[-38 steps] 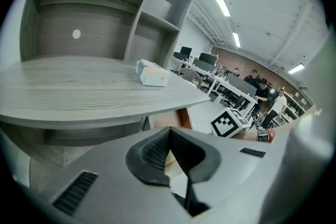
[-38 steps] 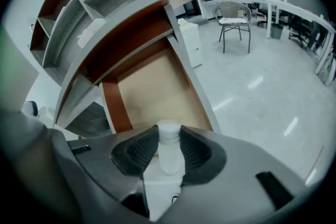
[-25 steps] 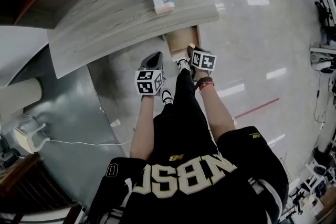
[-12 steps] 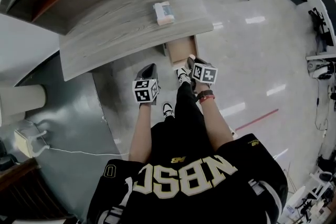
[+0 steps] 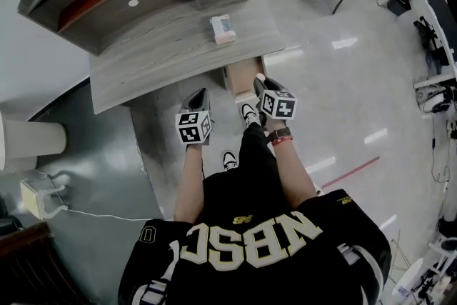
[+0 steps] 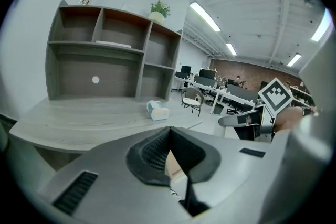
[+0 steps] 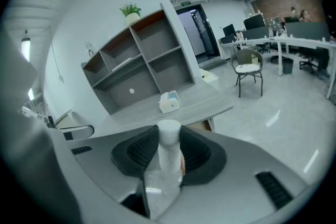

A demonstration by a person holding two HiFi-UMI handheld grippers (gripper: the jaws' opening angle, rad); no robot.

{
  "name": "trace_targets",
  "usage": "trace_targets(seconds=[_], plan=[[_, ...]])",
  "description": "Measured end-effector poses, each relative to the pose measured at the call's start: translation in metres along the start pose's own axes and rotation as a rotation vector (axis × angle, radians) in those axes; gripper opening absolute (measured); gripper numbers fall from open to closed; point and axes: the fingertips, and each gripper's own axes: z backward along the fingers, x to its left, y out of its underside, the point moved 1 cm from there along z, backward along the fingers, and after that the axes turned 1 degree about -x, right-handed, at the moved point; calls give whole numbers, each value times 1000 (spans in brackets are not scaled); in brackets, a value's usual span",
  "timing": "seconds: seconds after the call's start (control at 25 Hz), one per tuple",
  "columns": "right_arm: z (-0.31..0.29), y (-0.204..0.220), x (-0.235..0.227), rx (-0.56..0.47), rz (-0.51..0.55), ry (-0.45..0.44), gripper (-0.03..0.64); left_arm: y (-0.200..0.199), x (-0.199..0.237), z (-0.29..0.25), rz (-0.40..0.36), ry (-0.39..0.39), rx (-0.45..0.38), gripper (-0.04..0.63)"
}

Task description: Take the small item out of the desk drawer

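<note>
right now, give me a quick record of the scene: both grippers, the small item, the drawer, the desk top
right gripper: shut on small white cylindrical item, which has clear film round its lower part
left gripper: shut, nothing between the jaws
light wooden drawer: open, under the desk's right end
grey wood-grain desk: carries a small pale box
task state: item is out of the drawer, held in the right jaws

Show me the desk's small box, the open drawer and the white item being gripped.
small box (image 5: pixel 223 28): head view, its top.
drawer (image 5: pixel 241 71): head view, its inside.
white item (image 7: pixel 169 132): right gripper view, its rounded top.
</note>
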Motion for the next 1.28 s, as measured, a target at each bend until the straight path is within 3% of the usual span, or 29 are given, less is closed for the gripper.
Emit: trace_targets(seconds=[0.32, 0.76, 1.28], plan=[[33, -66, 38, -147, 133, -23, 133, -57, -3, 23, -57, -2, -120, 12], [77, -143, 91, -356, 227, -68, 133, -133, -3, 61, -111, -10, -301, 12], [109, -190, 137, -518, 377, -108, 133, -197, -7, 94, -176, -39, -464, 12]])
